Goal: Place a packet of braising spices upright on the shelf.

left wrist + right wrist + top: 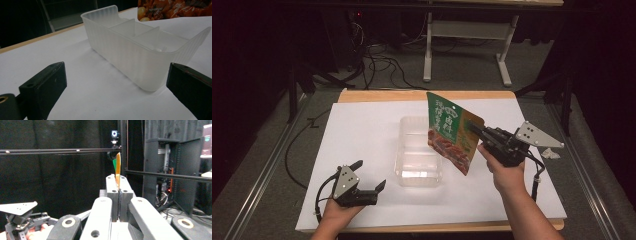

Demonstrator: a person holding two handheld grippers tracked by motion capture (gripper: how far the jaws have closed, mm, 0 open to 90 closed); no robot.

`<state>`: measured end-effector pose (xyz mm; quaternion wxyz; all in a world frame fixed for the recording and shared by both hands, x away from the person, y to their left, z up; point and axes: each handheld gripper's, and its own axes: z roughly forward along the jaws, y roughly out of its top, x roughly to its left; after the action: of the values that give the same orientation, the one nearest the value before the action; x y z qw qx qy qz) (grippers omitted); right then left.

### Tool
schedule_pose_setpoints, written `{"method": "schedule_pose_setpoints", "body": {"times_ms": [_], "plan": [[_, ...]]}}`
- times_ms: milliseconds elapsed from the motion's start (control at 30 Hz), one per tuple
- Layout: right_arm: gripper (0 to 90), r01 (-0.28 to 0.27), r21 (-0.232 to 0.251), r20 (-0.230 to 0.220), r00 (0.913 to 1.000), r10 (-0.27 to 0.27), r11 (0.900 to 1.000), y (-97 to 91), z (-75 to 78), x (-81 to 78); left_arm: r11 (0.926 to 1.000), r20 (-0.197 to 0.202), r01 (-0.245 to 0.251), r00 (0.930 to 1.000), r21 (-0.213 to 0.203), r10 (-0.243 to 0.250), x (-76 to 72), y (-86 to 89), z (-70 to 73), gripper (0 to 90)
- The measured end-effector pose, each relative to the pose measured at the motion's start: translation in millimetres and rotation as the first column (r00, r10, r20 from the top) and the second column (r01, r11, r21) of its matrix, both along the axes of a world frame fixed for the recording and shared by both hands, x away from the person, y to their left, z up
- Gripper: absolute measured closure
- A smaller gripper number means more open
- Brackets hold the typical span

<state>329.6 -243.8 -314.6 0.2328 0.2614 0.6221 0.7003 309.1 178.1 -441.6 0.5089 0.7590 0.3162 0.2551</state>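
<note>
forearms and both hands enter from the bottom of the high view. left gripper (371, 175) rests low on the white table (362, 130), jaws spread wide with nothing between them; in the left gripper view they frame bare table just short of the clear divided container (130, 50). right gripper (476, 131) is raised beside and above the container, jaws fully closed on one edge of the green sauce pouch (453, 131), which hangs tilted over the container's right side; the right gripper view shows the pouch (117, 168) edge-on, pinched between the pads. likely risks: the grip is a thin pinch on one edge, so the pouch may swing or slip out. lowered at this tilt, it could catch on the rim or a divider, or nudge the light container, which nothing steadies.
</note>
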Motion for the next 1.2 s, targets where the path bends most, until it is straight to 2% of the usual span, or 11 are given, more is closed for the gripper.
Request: {"method": "schedule_pose_setpoints", "body": {"times_ms": [133, 400, 967, 1200], "plan": [[90.0, -0.022, 0.008, -0.002, 0.9997, 0.022, 0.9997, 10.5, -0.5, 2.2, 1.0000, -0.003, -0.004, 1.0000, -0.003, 0.004, 0.2, 0.2, -0.5, 3.6], [90.0, -0.072, -0.005, -0.003, 0.9974, 0.072, 0.9974, 30.2, -1.9, 6.0, 1.0000, -0.007, -0.008, 0.9999, -0.001, 0.008, 0.4, 0.7, -1.2, 3.6], [90.0, -0.156, -0.020, -0.011, 0.9878, 0.156, 0.9876, 58.9, -6.4, 10.6, 0.9999, -0.022, -0.004, 0.9997, -0.015, 0.004, 1.5, -0.3, -2.8, 3.6], [90.0, -0.174, -0.026, -0.015, 0.9847, 0.173, 0.9845, 66.4, -9.0, 12.7, 0.9999, -0.022, -0.002, 0.9997, -0.013, 0.002, 0.9, -0.9, -2.6, 3.6]]}}
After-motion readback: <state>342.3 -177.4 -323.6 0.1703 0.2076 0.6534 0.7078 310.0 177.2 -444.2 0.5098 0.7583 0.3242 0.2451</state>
